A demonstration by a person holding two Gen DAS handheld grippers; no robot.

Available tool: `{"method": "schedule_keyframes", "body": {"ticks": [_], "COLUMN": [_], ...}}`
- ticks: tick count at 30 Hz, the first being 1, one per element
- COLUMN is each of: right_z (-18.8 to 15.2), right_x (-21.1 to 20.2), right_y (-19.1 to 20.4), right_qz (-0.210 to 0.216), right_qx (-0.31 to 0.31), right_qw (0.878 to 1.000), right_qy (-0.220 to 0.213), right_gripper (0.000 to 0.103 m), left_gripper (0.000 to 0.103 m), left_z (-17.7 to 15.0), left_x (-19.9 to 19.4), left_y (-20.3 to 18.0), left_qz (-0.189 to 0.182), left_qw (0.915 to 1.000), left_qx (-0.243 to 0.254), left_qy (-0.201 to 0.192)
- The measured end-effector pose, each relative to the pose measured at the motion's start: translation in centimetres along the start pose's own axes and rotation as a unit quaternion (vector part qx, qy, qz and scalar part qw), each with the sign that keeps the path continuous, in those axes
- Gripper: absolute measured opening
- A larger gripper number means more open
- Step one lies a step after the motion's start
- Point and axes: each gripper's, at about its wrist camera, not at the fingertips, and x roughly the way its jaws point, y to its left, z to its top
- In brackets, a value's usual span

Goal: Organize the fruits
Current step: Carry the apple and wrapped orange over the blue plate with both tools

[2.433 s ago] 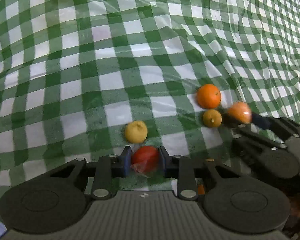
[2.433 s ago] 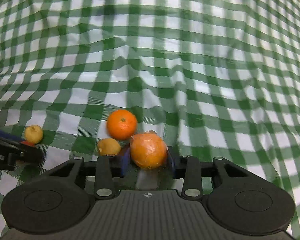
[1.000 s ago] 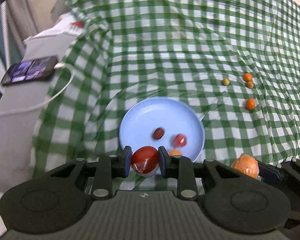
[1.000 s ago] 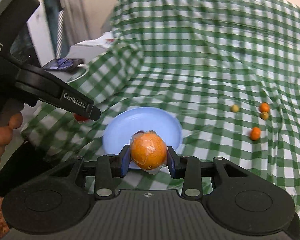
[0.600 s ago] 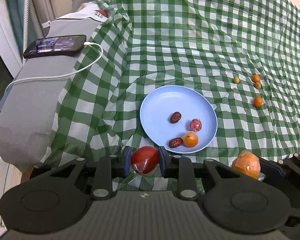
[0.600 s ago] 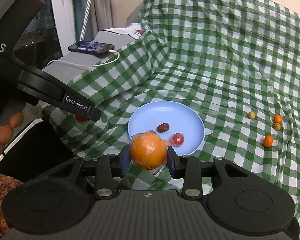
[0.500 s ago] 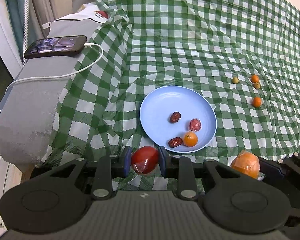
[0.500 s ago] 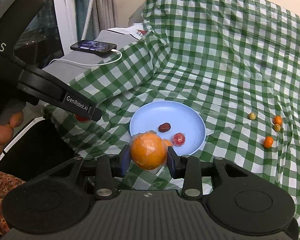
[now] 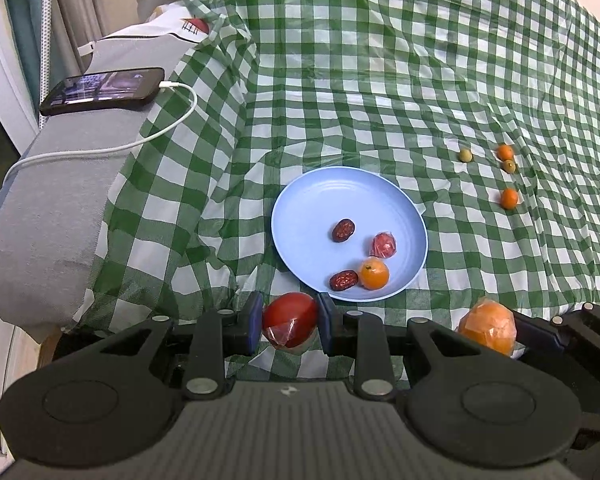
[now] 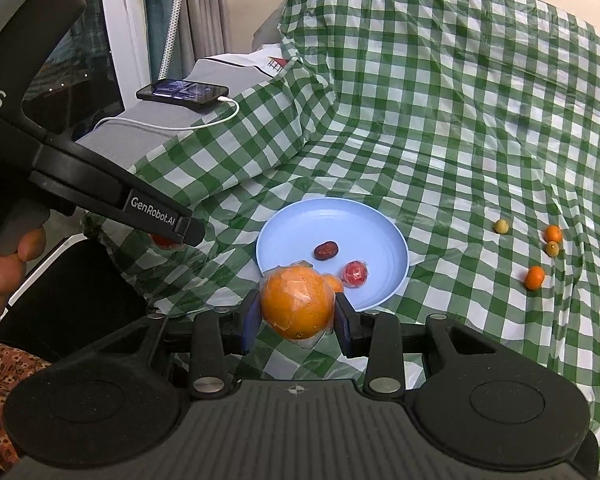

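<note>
My left gripper (image 9: pixel 289 322) is shut on a wrapped red fruit (image 9: pixel 290 318), held just in front of the near rim of a light blue plate (image 9: pixel 308 208). My right gripper (image 10: pixel 297 316) is shut on a wrapped orange (image 10: pixel 298 307); it also shows in the left wrist view (image 9: pixel 489 326), right of the plate. The plate (image 10: pixel 284 236) holds two dark dates (image 9: pixel 343 230), a wrapped red fruit (image 9: pixel 385 245) and a small orange (image 9: pixel 374 274). Several small fruits (image 9: pixel 509 199) lie on the green checked cloth (image 9: pixel 380 60) to the right.
A phone (image 9: pixel 104 90) on a white charging cable (image 9: pixel 100 150) lies on a grey padded ledge (image 9: pixel 60 208) to the left, beyond the cloth's edge. The cloth is wrinkled. A person's hand (image 10: pixel 4 268) holds the left gripper's handle.
Both grippers lifted away from the loose fruits, each carrying its fruit, and swung left to the plate. In the last half second they barely moved.
</note>
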Motion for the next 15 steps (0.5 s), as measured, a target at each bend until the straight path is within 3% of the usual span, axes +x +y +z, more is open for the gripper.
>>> {"method": "schedule_keyframes", "body": {"ticks": [15], "right_z": [0.0], "right_x": [1.1], "right_y": [-0.5], "right_qz": [0.005], "right_qx": [0.006], "right_qw": [1.000], "right_qy": [0.019], "right_gripper": [0.040], "left_gripper": [0.031], "left_z": [0.4], "left_x": [1.5], "left_y": [0.1], "left_qz": [0.001], "left_qw": [0.9999], "left_qx": [-0.004], "left_qy": [0.016]}}
